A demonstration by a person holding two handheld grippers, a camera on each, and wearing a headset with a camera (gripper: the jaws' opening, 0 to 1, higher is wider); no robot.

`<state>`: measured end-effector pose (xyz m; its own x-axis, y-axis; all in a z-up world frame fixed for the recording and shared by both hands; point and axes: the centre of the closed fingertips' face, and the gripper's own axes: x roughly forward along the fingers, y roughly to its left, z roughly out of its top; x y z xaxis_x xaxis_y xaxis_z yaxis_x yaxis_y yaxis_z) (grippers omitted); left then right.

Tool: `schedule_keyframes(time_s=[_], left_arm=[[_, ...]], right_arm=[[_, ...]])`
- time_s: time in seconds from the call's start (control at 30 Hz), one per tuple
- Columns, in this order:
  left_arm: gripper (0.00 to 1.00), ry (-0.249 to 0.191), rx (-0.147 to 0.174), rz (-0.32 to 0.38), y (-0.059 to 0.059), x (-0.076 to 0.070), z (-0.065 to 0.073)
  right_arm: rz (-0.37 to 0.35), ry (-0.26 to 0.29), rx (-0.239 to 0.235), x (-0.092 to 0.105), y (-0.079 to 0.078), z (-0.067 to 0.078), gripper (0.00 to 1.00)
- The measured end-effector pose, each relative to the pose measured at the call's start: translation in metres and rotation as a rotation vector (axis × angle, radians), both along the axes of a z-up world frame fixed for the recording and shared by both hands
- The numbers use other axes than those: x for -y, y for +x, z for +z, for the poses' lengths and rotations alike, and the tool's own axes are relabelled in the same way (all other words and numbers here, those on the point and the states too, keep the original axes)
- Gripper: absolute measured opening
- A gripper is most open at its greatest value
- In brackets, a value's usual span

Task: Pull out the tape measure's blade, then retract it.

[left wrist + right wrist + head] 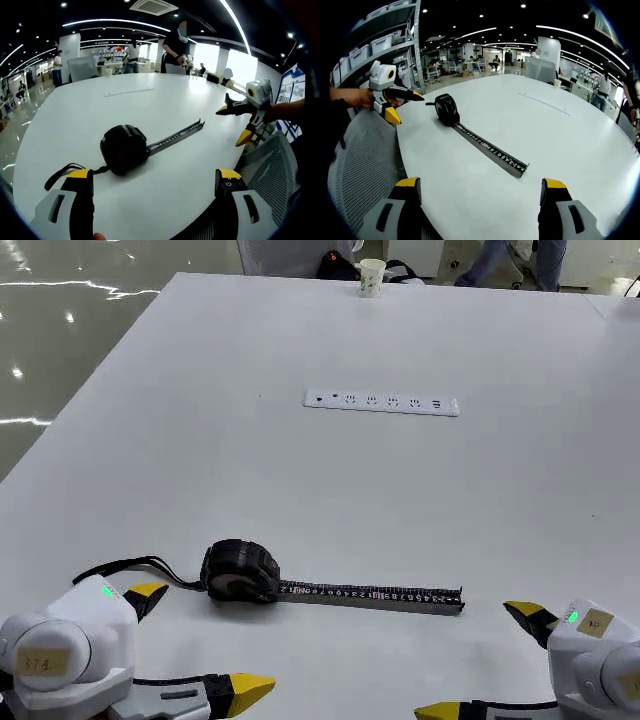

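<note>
A black tape measure (240,571) lies on the white table (330,480), its blade (372,595) drawn out to the right and lying flat, its black strap (125,567) trailing left. My left gripper (200,640) is open at the near left, just short of the case (125,148), holding nothing. My right gripper (485,660) is open at the near right, just short of the blade's end hook (522,170). The case (446,108) lies farther along the blade (490,148). The right gripper (240,122) also comes into the left gripper view, the left gripper (395,107) into the right one.
A white power strip (381,402) lies mid-table. A paper cup (371,277) stands at the far edge. A mesh chair (280,175) sits by the near edge. People stand beyond the table (125,100).
</note>
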<state>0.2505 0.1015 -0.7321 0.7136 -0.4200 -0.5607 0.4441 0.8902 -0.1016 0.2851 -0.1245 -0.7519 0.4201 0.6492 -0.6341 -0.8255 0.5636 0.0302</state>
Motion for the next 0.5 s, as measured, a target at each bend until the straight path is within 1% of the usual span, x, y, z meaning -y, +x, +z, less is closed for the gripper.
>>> schedule_keyframes(time_s=[0.13,0.27,0.33,0.5], left_arm=[[0.99,-0.004,0.004,0.013,-0.002,0.003,0.002],[0.99,0.005,0.007,0.038,-0.001,0.001,0.003],[0.99,-0.008,0.009,0.047,0.0,0.002,0.006],[0.99,-0.006,0.023,0.062,0.0,0.005,0.01]], right_arm=[[-0.028,0.009,0.015,-0.003,-0.002,0.004,0.99],[-0.066,0.025,0.023,-0.006,-0.001,0.009,0.99],[-0.081,0.032,0.027,-0.008,-0.001,0.011,0.99],[-0.117,0.047,0.04,-0.013,0.0,0.017,0.99]])
